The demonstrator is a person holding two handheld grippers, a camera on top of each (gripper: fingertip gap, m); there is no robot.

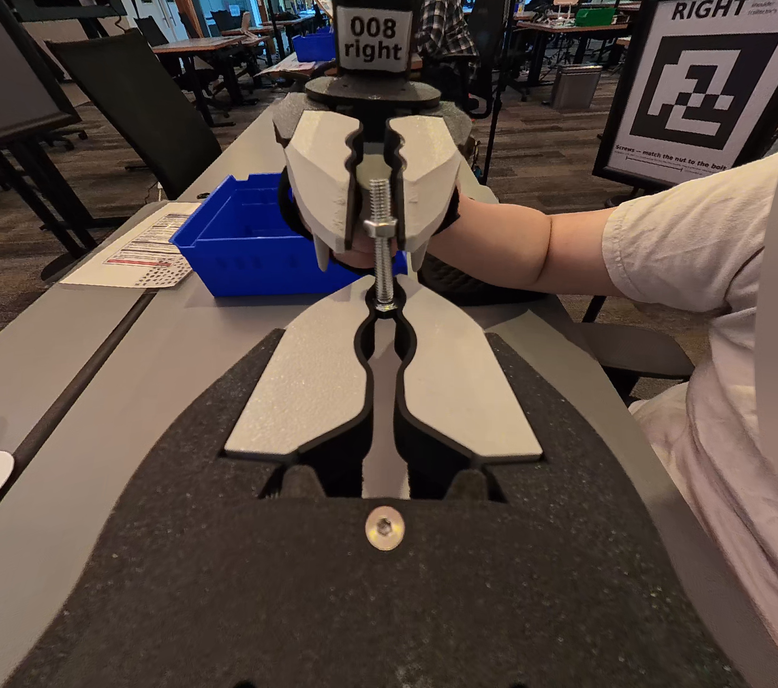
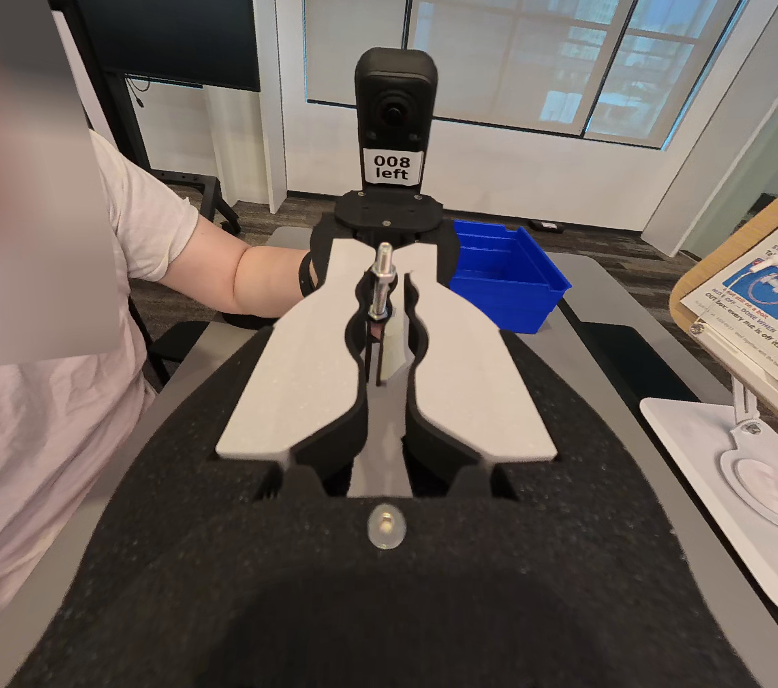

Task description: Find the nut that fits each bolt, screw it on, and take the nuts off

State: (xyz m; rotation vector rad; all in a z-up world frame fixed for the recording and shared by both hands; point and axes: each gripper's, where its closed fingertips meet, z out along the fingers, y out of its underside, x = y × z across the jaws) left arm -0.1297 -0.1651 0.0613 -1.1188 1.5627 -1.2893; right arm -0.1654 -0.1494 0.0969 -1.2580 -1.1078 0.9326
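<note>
A silver bolt [image 1: 383, 272] is held level in the air between my two grippers, which face each other. My left gripper [image 1: 384, 303] is shut on the bolt's head end. A silver hex nut [image 1: 380, 227] sits partway along the thread. My right gripper [image 1: 377, 244] is closed around that nut, and the thread end pokes on into its jaws. In the right wrist view the bolt [image 2: 380, 299] lies between the tips of my right gripper [image 2: 385, 282], with the left gripper [image 2: 385, 261] just beyond it.
An open blue bin [image 1: 252, 242] stands on the grey table [image 1: 105, 352] behind the grippers; it also shows in the right wrist view [image 2: 505, 280]. A printed sheet [image 1: 139, 250] lies left of it. A framed sign [image 1: 690, 95] and a white document stand [image 2: 736, 436] stand nearby. Spacing between my two grippers at the tips: around 5 centimetres.
</note>
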